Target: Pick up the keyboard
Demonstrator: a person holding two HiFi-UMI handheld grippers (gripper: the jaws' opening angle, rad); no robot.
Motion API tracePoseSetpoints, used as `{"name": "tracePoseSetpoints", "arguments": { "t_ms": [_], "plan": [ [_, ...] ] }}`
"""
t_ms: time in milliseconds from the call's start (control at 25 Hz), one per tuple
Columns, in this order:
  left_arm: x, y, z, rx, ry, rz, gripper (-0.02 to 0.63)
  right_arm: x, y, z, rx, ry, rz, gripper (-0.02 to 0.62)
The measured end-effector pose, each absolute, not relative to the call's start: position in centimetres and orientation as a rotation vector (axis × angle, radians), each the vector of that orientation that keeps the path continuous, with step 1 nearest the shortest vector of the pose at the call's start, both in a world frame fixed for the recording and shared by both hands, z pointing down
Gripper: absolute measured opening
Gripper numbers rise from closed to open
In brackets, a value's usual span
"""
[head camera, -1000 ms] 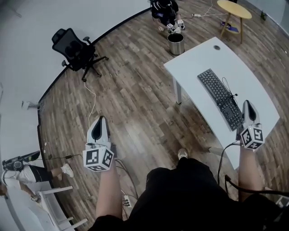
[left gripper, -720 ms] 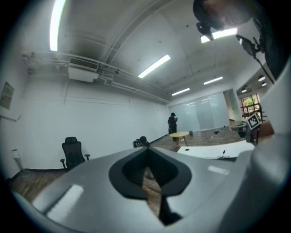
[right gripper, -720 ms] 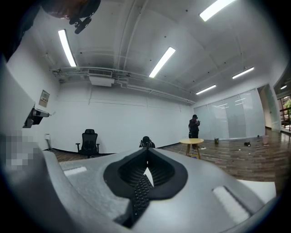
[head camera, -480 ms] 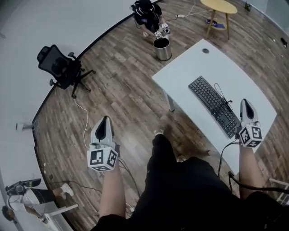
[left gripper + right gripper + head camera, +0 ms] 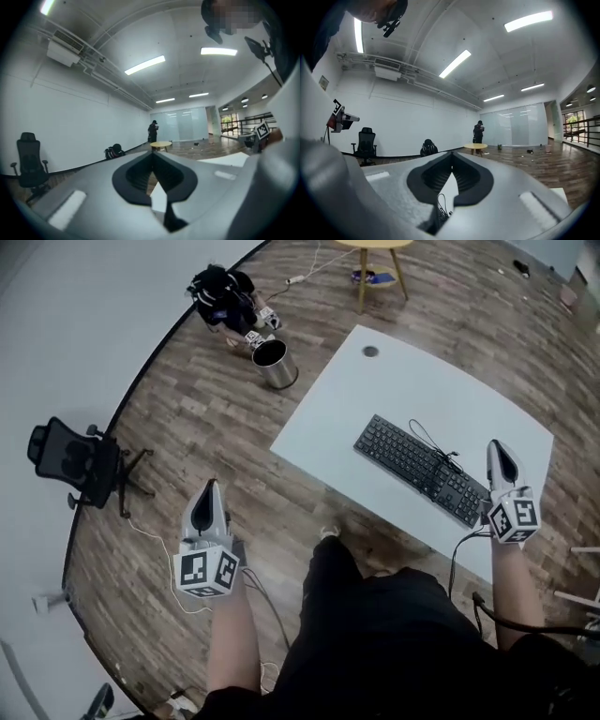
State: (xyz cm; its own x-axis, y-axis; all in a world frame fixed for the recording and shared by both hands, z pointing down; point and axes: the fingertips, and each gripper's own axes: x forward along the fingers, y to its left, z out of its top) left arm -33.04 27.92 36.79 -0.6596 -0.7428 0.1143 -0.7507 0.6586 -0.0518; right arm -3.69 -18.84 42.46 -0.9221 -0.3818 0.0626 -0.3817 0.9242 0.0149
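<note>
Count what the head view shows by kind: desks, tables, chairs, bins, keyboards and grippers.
white desk: 1
round table: 1
office chair: 1
metal bin: 1
keyboard: 1
grippers: 2, the left gripper and the right gripper
Total: 7

The top edge cuts off the round table. In its own view, the right gripper hides the keyboard.
</note>
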Motion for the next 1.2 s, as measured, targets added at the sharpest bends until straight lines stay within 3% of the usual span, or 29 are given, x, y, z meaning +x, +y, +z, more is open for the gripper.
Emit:
{"name": "tracePoseSetpoints", "arguments": {
  "t_ms": [320,680,1200],
  "plan": [
    [-42.2,16.1,37.2,1.64,-2.577,0.234,0.005,-1.8,-20.2,44.0,0.973,-2.879,0.046,0.002],
    [-47.8,3.1,39.5,2.017,-2.279,0.231,0.005,0.7,-19.9,44.1,1.381,-2.678,0.059,0.002],
    [-42.5,-7.7,44.6,2.295,-1.86,0.188,0.005,8.7,-15.6,43.4,1.571,-2.454,0.044,0.002]
  ]
}}
